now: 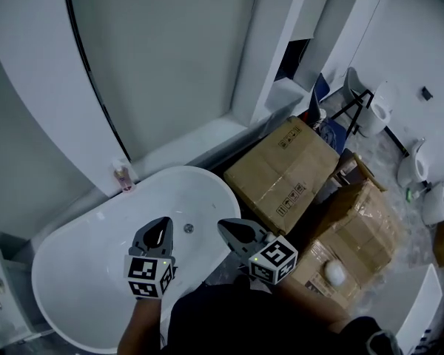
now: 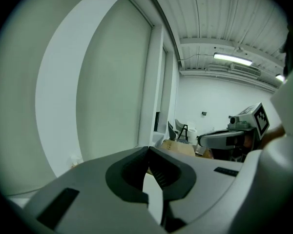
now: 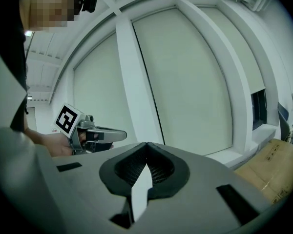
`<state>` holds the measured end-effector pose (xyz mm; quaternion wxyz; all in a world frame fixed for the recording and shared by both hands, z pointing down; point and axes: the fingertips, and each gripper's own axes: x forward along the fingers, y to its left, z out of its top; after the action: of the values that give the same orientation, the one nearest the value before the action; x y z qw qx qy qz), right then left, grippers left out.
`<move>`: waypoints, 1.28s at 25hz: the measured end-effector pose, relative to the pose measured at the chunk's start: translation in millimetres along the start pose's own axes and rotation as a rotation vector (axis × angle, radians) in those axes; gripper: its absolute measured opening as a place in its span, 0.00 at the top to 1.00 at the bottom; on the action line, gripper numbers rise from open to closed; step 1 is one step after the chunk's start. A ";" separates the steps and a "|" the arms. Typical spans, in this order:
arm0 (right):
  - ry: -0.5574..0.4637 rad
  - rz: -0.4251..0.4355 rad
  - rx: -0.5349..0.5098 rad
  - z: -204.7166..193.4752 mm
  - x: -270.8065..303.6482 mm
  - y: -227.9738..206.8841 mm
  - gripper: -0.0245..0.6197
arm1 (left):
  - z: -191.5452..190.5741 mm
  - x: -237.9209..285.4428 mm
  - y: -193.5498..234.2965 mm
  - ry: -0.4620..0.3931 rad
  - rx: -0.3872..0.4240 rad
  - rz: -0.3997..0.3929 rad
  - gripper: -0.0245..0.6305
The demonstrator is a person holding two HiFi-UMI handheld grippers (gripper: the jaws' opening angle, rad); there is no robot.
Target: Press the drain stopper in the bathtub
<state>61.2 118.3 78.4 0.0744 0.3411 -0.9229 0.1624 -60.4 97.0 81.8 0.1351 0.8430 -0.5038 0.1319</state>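
The stopper (image 1: 189, 228) is a small round grey disc low in the white tub (image 1: 89, 272), on its bare floor toward the end nearest me. From my head it shows between the tips of my two claws and just past them. It is too small for me to tell whether it sits raised or pushed down. My left claw (image 1: 161, 223) is clenched: in its own view the tips (image 2: 149, 149) meet at a point, with only a thin slit behind them and nothing gripped. My right claw (image 1: 226, 226) is clenched the same way, its tips (image 3: 147, 144) together around nothing but the ribbed pads. Both claws hang side by side over the near end of the tub, apart from the stopper and from each other. Each points level toward the wall rather than down, and each sees the other off to its side. Farther along, a small pinkish bottle (image 1: 123, 174) stands on the ledge at the tub's far rim. To the right of the tub lie two cardboard boxes (image 1: 281, 174), one behind the other. Beyond everything rise the pale wall panels (image 1: 170, 58) with their white frames.
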 end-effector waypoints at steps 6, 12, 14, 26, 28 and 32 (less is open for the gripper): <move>-0.038 0.057 0.046 6.5 -68.8 -27.4 0.94 | 17.7 3.3 -63.7 -0.036 0.013 0.059 0.94; -0.096 0.131 0.029 14.1 -117.9 -42.1 0.94 | 21.2 0.5 -117.9 -0.032 0.022 0.097 0.94; -0.117 0.141 0.042 17.6 -130.9 -50.3 0.94 | 28.1 6.0 -129.8 -0.039 0.033 0.098 0.94; -0.200 0.099 0.014 39.9 -176.3 -51.7 0.94 | 71.1 8.6 -177.9 -0.097 0.054 0.005 0.94; -0.171 0.089 0.013 30.3 -174.3 -49.4 0.94 | 81.1 5.2 -178.1 -0.129 0.081 0.008 0.94; -0.140 0.088 -0.027 29.1 -159.1 -36.8 0.94 | 78.0 -7.8 -165.7 -0.145 0.081 0.038 0.94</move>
<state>204.9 178.1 20.8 0.0074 0.3098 -0.9420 0.1286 89.3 150.8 -9.1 0.0618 0.8454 -0.5223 0.0934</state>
